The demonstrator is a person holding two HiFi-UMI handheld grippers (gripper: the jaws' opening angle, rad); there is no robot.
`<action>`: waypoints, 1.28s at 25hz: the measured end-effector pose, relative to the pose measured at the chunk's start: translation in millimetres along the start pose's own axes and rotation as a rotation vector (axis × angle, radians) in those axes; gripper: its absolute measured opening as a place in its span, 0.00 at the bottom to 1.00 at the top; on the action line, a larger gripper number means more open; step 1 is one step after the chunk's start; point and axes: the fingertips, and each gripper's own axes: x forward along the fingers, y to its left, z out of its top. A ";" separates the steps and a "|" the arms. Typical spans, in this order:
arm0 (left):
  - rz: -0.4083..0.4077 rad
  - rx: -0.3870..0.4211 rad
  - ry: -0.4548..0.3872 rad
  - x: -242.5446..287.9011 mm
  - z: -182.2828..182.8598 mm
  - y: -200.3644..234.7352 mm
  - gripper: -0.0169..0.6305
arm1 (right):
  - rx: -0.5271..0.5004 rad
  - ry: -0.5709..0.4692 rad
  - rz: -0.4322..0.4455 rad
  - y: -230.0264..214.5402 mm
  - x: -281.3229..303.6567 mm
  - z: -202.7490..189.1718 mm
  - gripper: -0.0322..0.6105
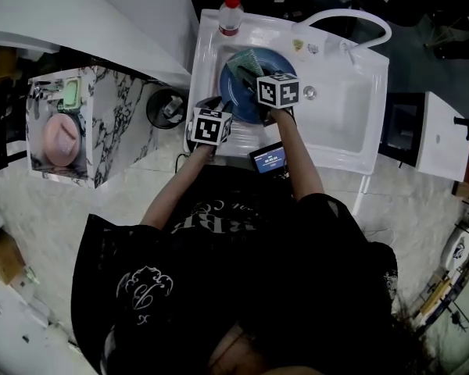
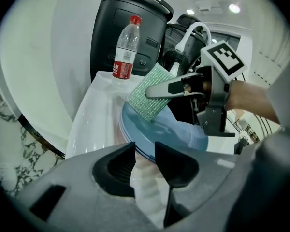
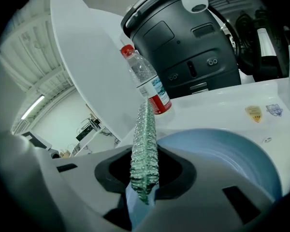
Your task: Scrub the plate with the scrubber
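My right gripper (image 3: 144,180) is clamped tight on the green scrubber (image 3: 144,144), which stands on its edge just over the blue plate (image 3: 222,153). The plate sits in the white sink (image 1: 340,135), and a water bottle (image 1: 230,14) stands on the sink's back rim. My left gripper (image 2: 145,154) has its jaws a little apart, and the plate's near edge is right at their tips, but I cannot tell if they touch it.
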 end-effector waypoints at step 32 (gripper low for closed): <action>-0.058 0.047 -0.025 -2.0 1.5 -0.7 0.24 | -0.072 -0.022 -0.628 -106.8 -117.6 -16.2 0.19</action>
